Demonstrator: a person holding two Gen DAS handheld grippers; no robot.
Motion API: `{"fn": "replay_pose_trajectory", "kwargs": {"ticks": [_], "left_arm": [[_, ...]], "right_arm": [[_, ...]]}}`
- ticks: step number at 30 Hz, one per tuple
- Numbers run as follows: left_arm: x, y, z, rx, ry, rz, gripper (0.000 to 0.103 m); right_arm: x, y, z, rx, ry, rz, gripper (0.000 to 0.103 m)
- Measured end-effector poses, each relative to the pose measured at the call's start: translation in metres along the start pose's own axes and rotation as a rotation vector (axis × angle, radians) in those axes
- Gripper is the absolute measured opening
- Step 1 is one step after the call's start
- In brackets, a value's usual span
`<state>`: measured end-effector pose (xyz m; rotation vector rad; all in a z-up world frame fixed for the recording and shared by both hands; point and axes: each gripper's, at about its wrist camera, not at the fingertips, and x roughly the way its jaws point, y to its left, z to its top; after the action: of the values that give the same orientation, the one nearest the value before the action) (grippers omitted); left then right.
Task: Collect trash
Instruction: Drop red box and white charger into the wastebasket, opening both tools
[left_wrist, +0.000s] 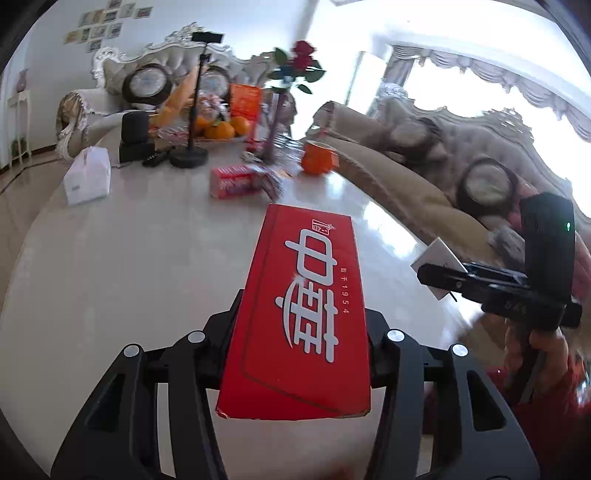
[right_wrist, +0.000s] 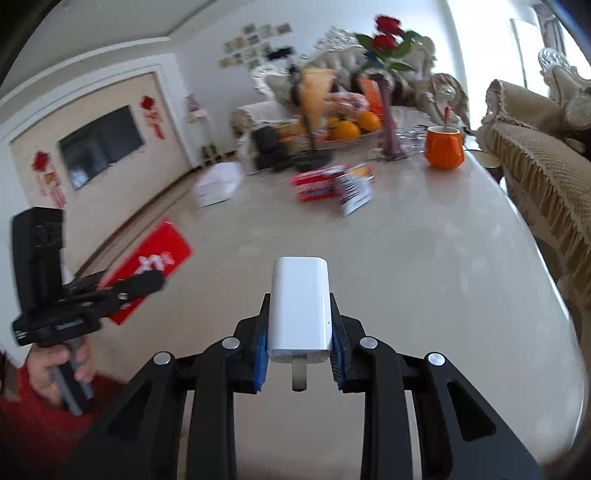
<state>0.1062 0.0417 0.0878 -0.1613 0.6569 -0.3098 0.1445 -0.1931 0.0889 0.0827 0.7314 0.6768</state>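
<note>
My left gripper (left_wrist: 301, 328) is shut on a flat red carton (left_wrist: 306, 295) with white Chinese lettering and holds it above the pale table (left_wrist: 147, 266). The carton also shows in the right wrist view (right_wrist: 155, 258), in the left gripper (right_wrist: 147, 282) at the left edge. My right gripper (right_wrist: 299, 332) is shut on a white plug adapter (right_wrist: 299, 302), its metal prong pointing back toward the camera. The right gripper also shows in the left wrist view (left_wrist: 428, 271), holding the white adapter (left_wrist: 437, 254) at the right.
Farther along the table lie a red snack box (right_wrist: 317, 182) with a packet (right_wrist: 356, 192), an orange mug (right_wrist: 443, 146), a white tissue box (left_wrist: 88, 175), a fruit tray with oranges (right_wrist: 351, 127), a vase of roses (right_wrist: 388, 92) and a phone stand (left_wrist: 190, 155). Sofas stand to the right.
</note>
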Motion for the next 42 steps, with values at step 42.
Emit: {"fn": "replay_pose_trajectory", "kwargs": {"ticks": [42], "left_arm": [[0.13,-0.025,-0.255,0.046,0.565,0.048,0.089]], "right_arm": [[0.112,-0.052,-0.245,0.269,0.529,-0.24,0.066]]}}
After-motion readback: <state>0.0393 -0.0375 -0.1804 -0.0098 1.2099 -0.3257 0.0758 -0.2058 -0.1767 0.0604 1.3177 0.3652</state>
